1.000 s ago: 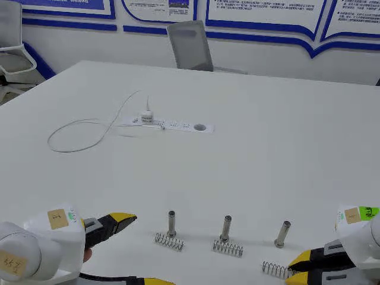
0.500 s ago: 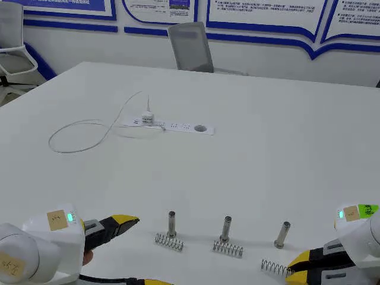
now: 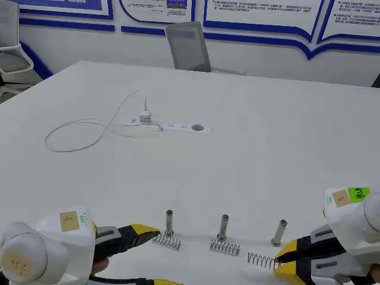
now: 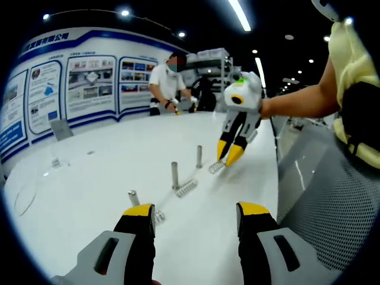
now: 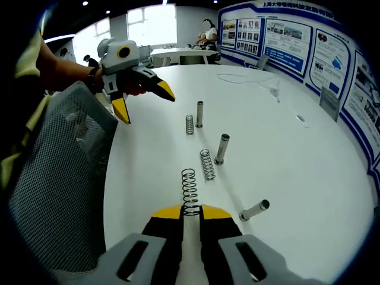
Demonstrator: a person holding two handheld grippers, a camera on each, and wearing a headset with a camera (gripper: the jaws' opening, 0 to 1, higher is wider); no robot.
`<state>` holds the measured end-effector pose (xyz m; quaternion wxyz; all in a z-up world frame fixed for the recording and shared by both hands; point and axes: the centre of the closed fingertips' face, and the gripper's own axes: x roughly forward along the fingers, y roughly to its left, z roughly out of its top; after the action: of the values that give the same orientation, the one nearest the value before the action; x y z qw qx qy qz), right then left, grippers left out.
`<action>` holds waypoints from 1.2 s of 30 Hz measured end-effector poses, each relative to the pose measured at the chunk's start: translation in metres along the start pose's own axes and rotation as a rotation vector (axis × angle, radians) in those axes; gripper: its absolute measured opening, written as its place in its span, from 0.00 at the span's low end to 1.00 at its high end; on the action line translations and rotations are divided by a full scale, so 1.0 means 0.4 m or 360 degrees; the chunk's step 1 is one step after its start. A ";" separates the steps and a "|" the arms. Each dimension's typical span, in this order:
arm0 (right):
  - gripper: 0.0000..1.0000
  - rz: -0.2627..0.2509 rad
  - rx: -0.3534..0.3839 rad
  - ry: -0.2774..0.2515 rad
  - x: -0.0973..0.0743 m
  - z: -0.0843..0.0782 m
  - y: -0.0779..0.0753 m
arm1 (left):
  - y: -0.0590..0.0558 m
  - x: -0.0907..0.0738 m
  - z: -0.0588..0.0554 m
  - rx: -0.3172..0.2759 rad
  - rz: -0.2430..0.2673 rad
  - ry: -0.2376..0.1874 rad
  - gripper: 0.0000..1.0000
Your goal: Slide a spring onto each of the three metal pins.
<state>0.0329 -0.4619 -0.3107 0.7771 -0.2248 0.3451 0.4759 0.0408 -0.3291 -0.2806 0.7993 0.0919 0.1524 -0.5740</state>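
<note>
Big white table (image 3: 267, 148) takes up most of the scene, with a grey chair (image 3: 187, 47) at its far side. At the near left is the left gripper (image 3: 155, 256), jaws spread wide with nothing in them, its upper tip just left of the left spring (image 3: 167, 241). At the near right is the right gripper (image 3: 279, 262), jaws pinched nearly together on the right end of the right spring (image 3: 261, 260). In the right gripper view that coil end sits right between the tips, and the rest of the spring stretches out along the table.

Farther out there's a white power strip (image 3: 172, 126) with a thin cable (image 3: 77, 127) looping off to the left.

Close to the near edge, upright in a row, are the left pin (image 3: 169, 222), middle pin (image 3: 223, 227) and right pin (image 3: 278, 233). The left spring and middle spring (image 3: 225, 247) lie flat, each just nearer than its pin. The right spring lies near-left of the right pin.
</note>
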 end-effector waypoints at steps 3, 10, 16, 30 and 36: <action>0.11 0.0018 -0.0030 0.0002 0.002 0.020 0.007 | -0.012 0.018 0.009 0.0028 -0.0044 0.0001 0.54; 0.11 0.0058 -0.0094 -0.0002 0.001 0.063 0.025 | -0.037 0.056 0.033 0.0080 -0.0135 -0.0005 0.49; 0.11 0.0091 -0.0151 -0.0006 0.002 0.095 0.041 | -0.057 0.086 0.050 0.0128 -0.0205 -0.0010 0.46; 0.11 0.0194 -0.0261 0.0033 0.014 0.130 0.086 | -0.096 0.114 0.054 0.0240 -0.0299 -0.0007 0.32; 0.11 0.0232 -0.0296 0.0066 0.019 0.130 0.103 | -0.112 0.119 0.054 0.0304 -0.0329 -0.0002 0.23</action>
<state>0.0151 -0.4037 -0.2829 0.7089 -0.2801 0.3307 0.5565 0.0153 -0.3930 -0.2758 0.7237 0.1510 0.1053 -0.6651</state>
